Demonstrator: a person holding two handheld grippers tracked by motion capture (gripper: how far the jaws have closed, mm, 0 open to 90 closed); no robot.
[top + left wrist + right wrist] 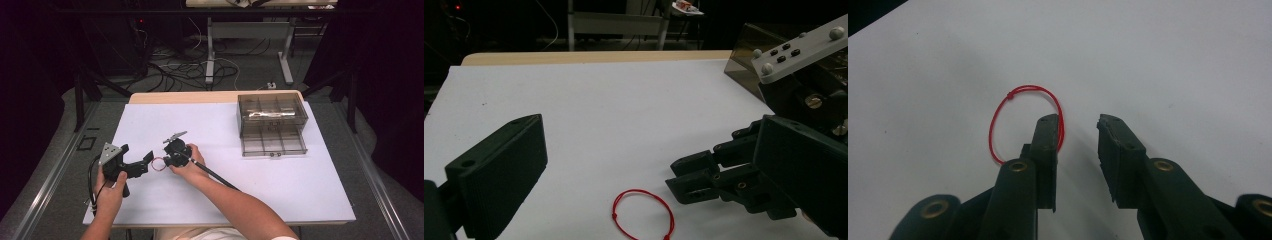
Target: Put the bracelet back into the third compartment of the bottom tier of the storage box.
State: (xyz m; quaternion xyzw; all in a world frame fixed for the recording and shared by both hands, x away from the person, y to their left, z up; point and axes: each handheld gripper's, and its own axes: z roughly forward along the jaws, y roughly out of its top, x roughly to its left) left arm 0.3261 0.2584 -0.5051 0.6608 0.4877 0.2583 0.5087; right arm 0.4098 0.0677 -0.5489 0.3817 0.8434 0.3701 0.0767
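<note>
Nearest to me, my two forearms come in from the bottom edge of the high view. My left hand (pixel 111 186) holds the left claw (pixel 145 162) low at the left of the desk, its jaws spread wide apart with nothing between them. In the left gripper view one broad black jaw stands at the lower left and the other at the right edge, with bare white surface between.

Just past it lies the thin red string loop with a small knot (pixel 158 164), flat on the white sheet covering the desk (pixel 200 125). It sits between my two claws, in the left-front part of the desk. In the left gripper view the loop (pixel 643 214) lies near the bottom, close to the tips of the other claw.

My right hand (pixel 192 162) brings the right claw (pixel 167 160) in from the right, pointing toward the left claw. Its jaws are parted, gripping nothing. In the right gripper view the right claw (pixel 1078 130) hangs over the sheet, and its left-hand jaw tip overlaps the right edge of the red loop (pixel 998 120); I cannot tell whether it touches the string. The other jaw stands clear of the loop.

Farther off, at the right rear of the desk, sits a smoky transparent plastic box with compartments (pixel 272 117), its lower drawer pulled out toward me. A pale strip of bare wooden desk edge (pixel 190 96) shows beyond the sheet.
</note>
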